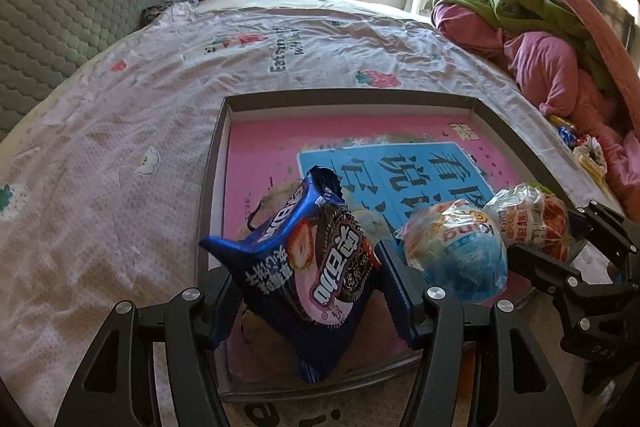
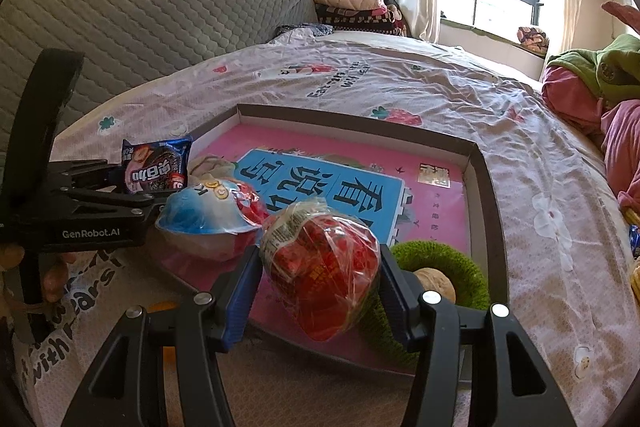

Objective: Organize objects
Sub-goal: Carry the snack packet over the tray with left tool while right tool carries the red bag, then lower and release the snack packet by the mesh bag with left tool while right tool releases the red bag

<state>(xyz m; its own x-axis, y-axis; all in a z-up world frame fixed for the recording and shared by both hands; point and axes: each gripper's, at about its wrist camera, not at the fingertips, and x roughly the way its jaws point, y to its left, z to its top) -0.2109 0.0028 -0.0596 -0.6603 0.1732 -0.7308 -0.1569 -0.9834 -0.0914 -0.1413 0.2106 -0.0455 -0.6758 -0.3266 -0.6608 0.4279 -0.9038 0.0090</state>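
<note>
A blue foil cookie packet with a strawberry-and-chocolate biscuit printed on it (image 1: 316,275) hangs squeezed between the jaws of the left gripper (image 1: 312,287), which stand fairly wide because the puffy pack fills the gap; it is held over the near left part of a shallow grey-rimmed cardboard box lid (image 1: 352,95) lying on the bed. The right gripper (image 2: 320,279) does the same job beside it: its jaws, also spread wide, pinch a round snack wrapped in crinkly red and clear plastic (image 2: 324,263) over the near edge of the same lid. Both seem to be carried low and tilted downward, so the things can be let go inside the rim instead of dropped from height. Between the two held items, a blue-and-white egg-shaped toy in clear wrap (image 2: 204,223) already rests on the lid's floor, which is covered by a pink book with a blue title panel (image 2: 360,195). Toward the lid's near right corner lies a green knitted ring with a pale ball inside it (image 2: 448,259). So the lid looks to be the collecting place, and I judge the sorting partly done. Around it spreads the pale strawberry-print bedsheet (image 1: 120,147), with a heap of pink and green clothes (image 1: 552,59) at the bed's right edge, and a few more small wrapped things (image 1: 584,147) waiting beside that heap.
</note>
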